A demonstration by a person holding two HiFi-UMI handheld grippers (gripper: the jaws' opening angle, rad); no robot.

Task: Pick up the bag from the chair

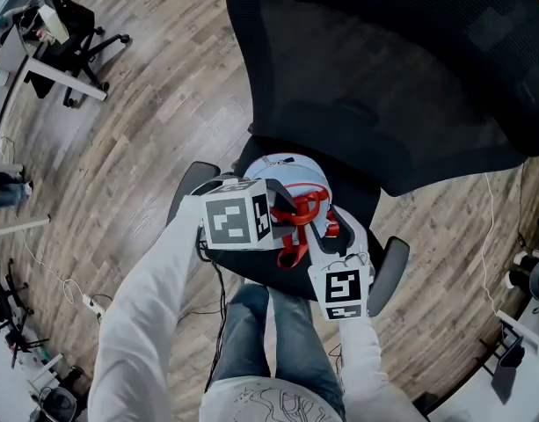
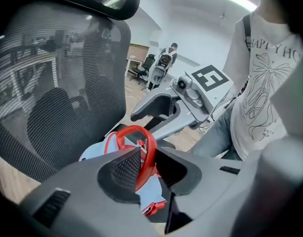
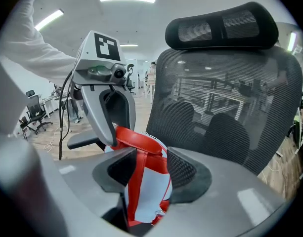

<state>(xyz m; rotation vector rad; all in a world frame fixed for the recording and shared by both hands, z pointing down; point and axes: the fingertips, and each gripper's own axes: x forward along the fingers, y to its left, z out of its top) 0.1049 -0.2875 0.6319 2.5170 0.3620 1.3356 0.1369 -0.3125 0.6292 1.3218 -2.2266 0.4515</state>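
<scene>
Bag (image 1: 291, 174), light blue with red straps, lies on the seat of the black mesh chair (image 1: 383, 86), at the middle of the head view. In this view the left gripper (image 1: 293, 211) comes in from the left of the bag and the right gripper (image 1: 327, 227) from the lower right. Both tips meet at the red handle (image 1: 295, 236), which is bunched up between them. The white sleeves (image 1: 155, 297) of the person reach up from the lower edge, with the blue jeans (image 1: 251, 332) between them. Wooden floor (image 1: 146, 104) fills the upper left.

In the left gripper view the jaws are drawn close together. The red handle (image 2: 147, 154) runs upright through the narrow gap and lies against the pads on both sides, so this gripper is clamped on it. The blue cloth of the bag (image 2: 97, 153) shows just behind the left jaw. The chair back (image 2: 57, 83) fills the left half of the frame.

In the right gripper view the jaws stand wider. The upper edge of the bag (image 3: 153, 181) fills the gap from pad to pad, with one red strap (image 3: 134, 181) along the left jaw, so the jaws seem to be pressed on the bag. The left gripper stands just behind, at the upper left, touching the red handle. The chair back and the headrest (image 3: 220, 26) rise at the right.
</scene>
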